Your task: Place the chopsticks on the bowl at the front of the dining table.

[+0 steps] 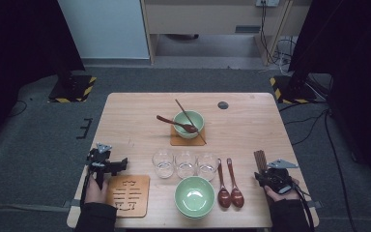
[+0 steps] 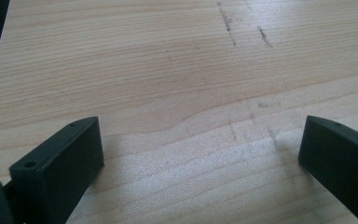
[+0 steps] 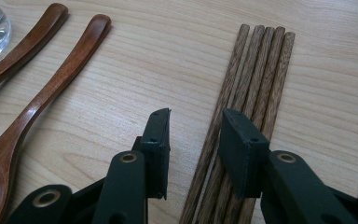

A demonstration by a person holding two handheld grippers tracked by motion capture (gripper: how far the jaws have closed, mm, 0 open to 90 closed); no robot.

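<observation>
My right gripper (image 1: 263,176) is at the table's front right, over the near end of a bundle of dark wooden chopsticks (image 1: 260,159). In the right gripper view its jaws (image 3: 196,123) stand partly open. The leftmost chopstick runs through the gap, and the other chopsticks (image 3: 261,70) pass under the right jaw. Two brown wooden spoons (image 3: 51,88) lie to the left of it. My left gripper (image 1: 107,160) rests at the front left, wide open (image 2: 200,154) over bare wood with nothing between its fingers.
Three clear glasses (image 1: 185,164) stand in a row mid-table. An empty green bowl (image 1: 194,195) sits at the front, next to the spoons (image 1: 228,186). A cut-out wooden coaster (image 1: 128,195) lies by my left hand. Farther back, another green bowl (image 1: 189,123) on a coaster holds a spoon and chopsticks.
</observation>
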